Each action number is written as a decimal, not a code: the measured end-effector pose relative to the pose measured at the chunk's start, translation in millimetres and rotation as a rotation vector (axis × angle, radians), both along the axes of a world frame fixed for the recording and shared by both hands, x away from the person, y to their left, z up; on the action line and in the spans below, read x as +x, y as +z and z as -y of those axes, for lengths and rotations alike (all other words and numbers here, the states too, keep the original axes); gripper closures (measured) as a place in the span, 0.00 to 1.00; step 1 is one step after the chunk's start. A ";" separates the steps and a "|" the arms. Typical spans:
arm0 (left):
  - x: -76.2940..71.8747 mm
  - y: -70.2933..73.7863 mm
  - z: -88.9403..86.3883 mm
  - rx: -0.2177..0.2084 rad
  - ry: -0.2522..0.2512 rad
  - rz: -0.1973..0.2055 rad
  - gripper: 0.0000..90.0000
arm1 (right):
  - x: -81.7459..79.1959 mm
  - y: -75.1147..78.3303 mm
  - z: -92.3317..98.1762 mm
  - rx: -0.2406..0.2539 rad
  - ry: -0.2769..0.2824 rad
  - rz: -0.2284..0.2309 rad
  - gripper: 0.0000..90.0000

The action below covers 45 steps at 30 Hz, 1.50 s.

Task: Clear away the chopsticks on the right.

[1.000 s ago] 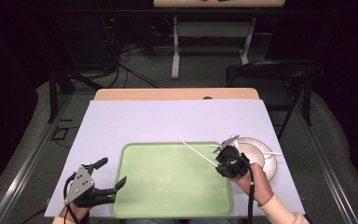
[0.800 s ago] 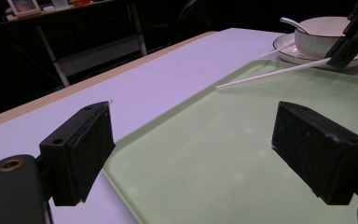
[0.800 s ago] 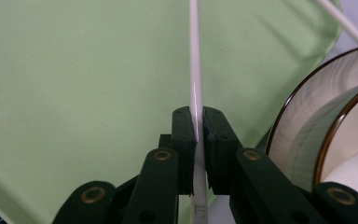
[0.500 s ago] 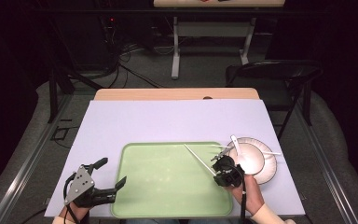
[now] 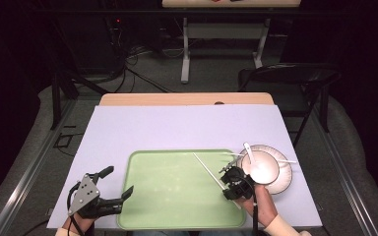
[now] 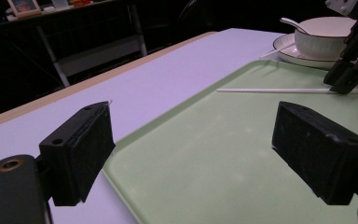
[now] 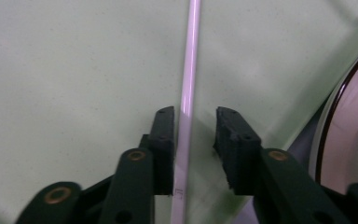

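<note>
Down onto the tray (image 5: 177,196) went the right claw (image 7: 193,140), and its jaws had just been opening, a little apart, with the stick (image 7: 186,93) lying loose between them. That stick lay on the tray's right part, near the bowl (image 5: 260,166). By the tray's left edge, the left claw (image 6: 191,154) gaped wide and held nothing.

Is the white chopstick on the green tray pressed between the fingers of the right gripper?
No, the right gripper stands open: the chopstick lies on the tray between its fingers, with a gap.
</note>
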State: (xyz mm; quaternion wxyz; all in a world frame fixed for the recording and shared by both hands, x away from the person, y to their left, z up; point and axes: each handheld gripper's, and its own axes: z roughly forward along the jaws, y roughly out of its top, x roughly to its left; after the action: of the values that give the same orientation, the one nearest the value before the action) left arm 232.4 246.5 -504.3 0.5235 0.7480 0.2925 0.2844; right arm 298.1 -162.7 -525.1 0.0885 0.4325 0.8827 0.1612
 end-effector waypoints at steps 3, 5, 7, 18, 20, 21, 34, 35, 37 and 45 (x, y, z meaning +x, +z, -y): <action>0.1 -0.1 0.0 0.000 0.000 -0.001 0.14 | -1.7 8.6 0.3 0.004 0.060 0.043 0.50; 0.0 0.0 0.0 0.000 -0.001 -0.001 0.14 | -3.8 16.5 0.5 0.002 0.111 0.091 0.38; 0.1 -0.1 0.1 0.001 0.000 -0.001 0.14 | -3.8 25.0 2.8 0.016 0.128 0.117 0.31; 0.6 -0.4 0.4 0.001 -0.001 -0.003 0.14 | 13.8 77.1 38.2 0.077 0.181 0.247 0.07; 0.7 -0.5 0.6 0.000 0.000 -0.005 0.14 | 19.7 81.2 47.3 0.078 0.169 0.255 0.04; 0.7 -0.5 0.8 -0.001 0.001 -0.005 0.14 | 22.8 83.0 52.1 0.075 0.161 0.260 0.02; 0.6 -0.4 0.6 0.001 0.001 -0.005 0.14 | 53.8 98.5 111.0 0.062 0.071 0.286 0.00; 0.5 -0.5 0.7 0.000 0.001 -0.006 0.14 | 55.3 98.8 113.9 0.059 0.059 0.284 0.00; 0.5 -0.4 0.4 0.002 0.001 -0.004 0.14 | 58.0 99.2 119.6 0.051 0.055 0.283 0.00; 0.5 -0.5 0.8 0.002 0.001 -0.007 0.14 | 69.5 97.0 141.7 0.048 0.030 0.275 0.00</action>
State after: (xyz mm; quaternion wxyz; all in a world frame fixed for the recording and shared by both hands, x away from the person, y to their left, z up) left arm 232.8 245.6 -504.9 0.5215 0.7495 0.2943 0.2821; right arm 367.6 -304.5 -428.1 0.1957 0.3950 0.8645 0.2413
